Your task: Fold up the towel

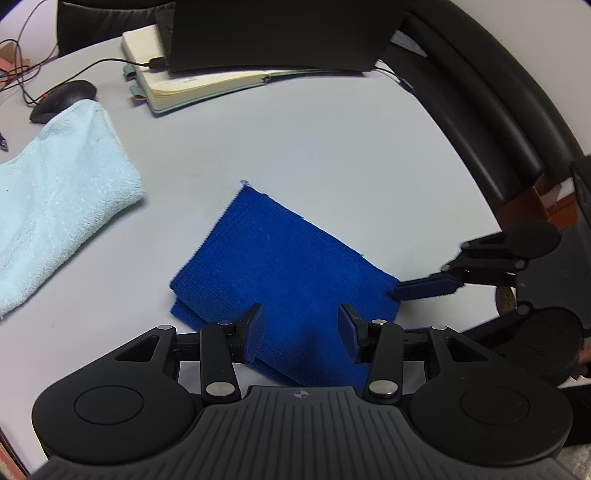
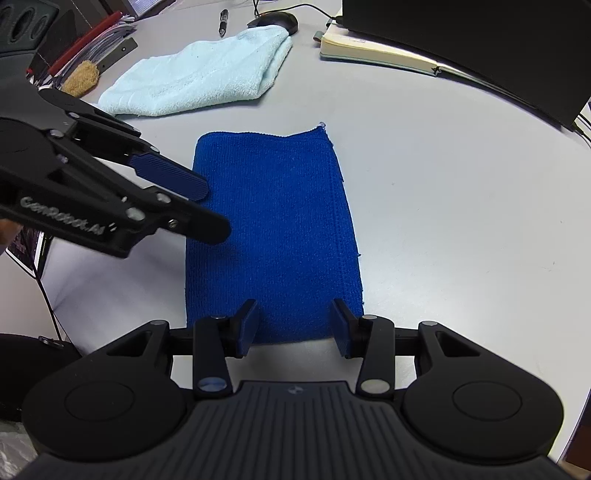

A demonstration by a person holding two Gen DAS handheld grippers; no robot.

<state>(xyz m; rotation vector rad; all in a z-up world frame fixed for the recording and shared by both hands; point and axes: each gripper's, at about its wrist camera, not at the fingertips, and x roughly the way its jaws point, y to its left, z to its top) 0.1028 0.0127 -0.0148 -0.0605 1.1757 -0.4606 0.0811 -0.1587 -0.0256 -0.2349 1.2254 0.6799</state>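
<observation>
A dark blue towel (image 1: 280, 273) (image 2: 273, 229) lies folded into a narrow rectangle with several layers, flat on the pale grey table (image 1: 332, 147) (image 2: 443, 203). My left gripper (image 1: 301, 332) is open over one long side of it, fingers astride the cloth without pinching it. In the right wrist view the left gripper (image 2: 212, 208) reaches in from the left over the towel's left edge. My right gripper (image 2: 293, 325) is open above the towel's near short end. One of its blue fingers (image 1: 424, 288) shows beside the towel's right corner.
A crumpled light blue towel (image 1: 62, 192) (image 2: 199, 77) lies beyond the blue one, partly over a black mouse (image 1: 62, 99) (image 2: 277, 18). An open notebook (image 1: 199, 81) (image 2: 373, 48) sits under a black laptop (image 1: 277, 33). A black chair (image 1: 480, 92) stands past the table's curved edge.
</observation>
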